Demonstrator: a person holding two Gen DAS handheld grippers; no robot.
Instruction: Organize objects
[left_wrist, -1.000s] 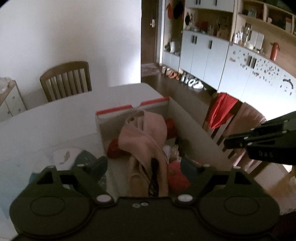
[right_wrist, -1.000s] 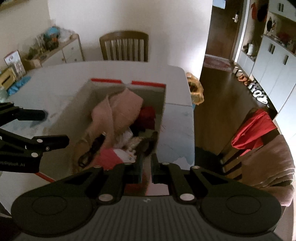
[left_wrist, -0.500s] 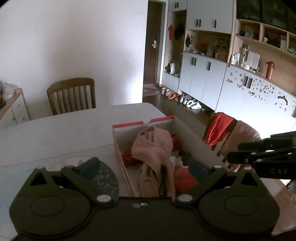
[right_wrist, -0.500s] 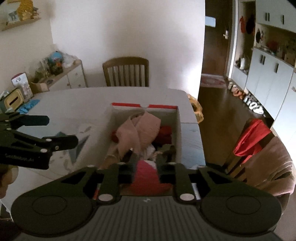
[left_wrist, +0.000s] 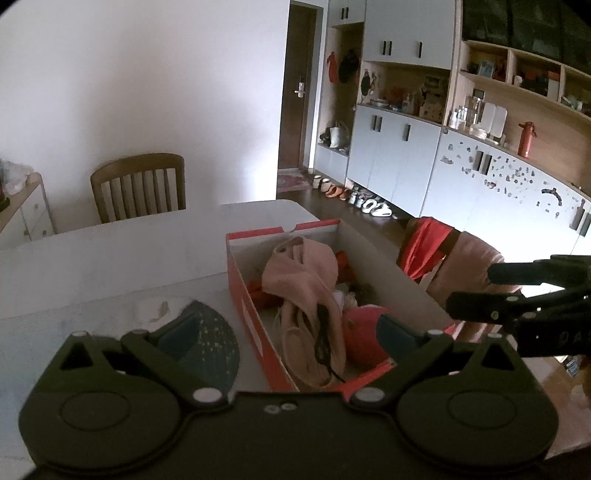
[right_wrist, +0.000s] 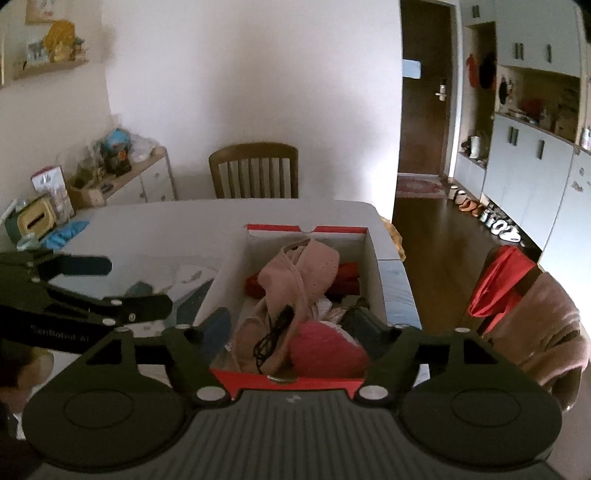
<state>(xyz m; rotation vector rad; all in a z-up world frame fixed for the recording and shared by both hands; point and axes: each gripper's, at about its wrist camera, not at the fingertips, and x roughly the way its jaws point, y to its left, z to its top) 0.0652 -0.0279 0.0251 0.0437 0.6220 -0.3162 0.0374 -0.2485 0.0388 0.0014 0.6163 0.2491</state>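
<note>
Both grippers hang empty over the full box.
Left gripper (left_wrist: 284, 332) spread wide, right gripper (right_wrist: 291, 328) opening (nothing between); red shoebox (right_wrist: 373, 258) of clothes at table's (right_wrist: 177, 229) right edge.

box (right_wrist: 373, 258) on table (right_wrist: 155, 229) | cap (right_wrist: 295, 273) and glasses (right_wrist: 273, 332) in box | chair (right_wrist: 255, 170) behind table

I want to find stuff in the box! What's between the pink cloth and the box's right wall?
In the right wrist view, red cloth lies between the pink cloth and the box's right wall.
</note>
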